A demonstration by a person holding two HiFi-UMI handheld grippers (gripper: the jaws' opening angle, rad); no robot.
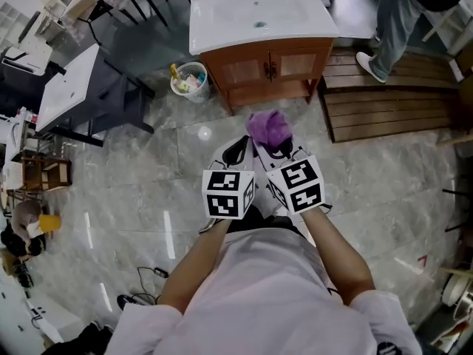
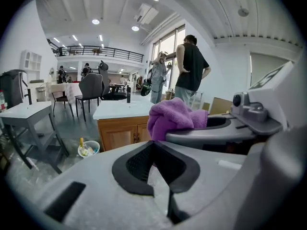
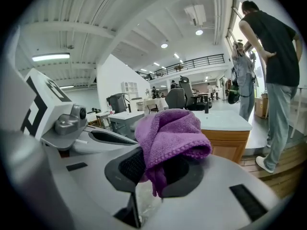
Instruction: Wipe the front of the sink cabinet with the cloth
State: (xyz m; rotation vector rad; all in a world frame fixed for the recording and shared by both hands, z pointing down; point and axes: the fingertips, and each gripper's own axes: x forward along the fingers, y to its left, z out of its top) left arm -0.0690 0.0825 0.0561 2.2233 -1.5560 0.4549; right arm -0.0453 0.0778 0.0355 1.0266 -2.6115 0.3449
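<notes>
1. Sink cabinet (image 1: pixel 270 66): wooden, with two front doors shut and a white basin top (image 1: pixel 259 13); it stands on the grey veined floor (image 1: pixel 148 198), its front turned toward the person holding the grippers.
2. Cloth (image 1: pixel 267 128): purple and bunched; held above the floor in front of the cabinet doors, clearly apart from them and touching no wood.
3. Right gripper (image 1: pixel 270 145): in front of the cabinet, jaws clenched on the cloth; in the right gripper view the cloth (image 3: pixel 168 138) bulges over the dark pads and a fold hangs down between them; the cabinet (image 3: pixel 232 150) lies beyond.
4. Left gripper (image 1: pixel 238 148): just beside the right one and equally far from the cabinet; the left gripper view shows its jaws closed on each other with nothing between; the cloth (image 2: pixel 172 119) sits off to its right, and the cabinet (image 2: pixel 120 133) stands behind.
5. Wastebasket (image 1: pixel 191 80): on the floor just left of the cabinet; holds mixed litter.
6. Wooden platform (image 1: pixel 392 102): slatted, just right of the cabinet; a standing person (image 1: pixel 392 21) has one foot on its far edge.
</notes>
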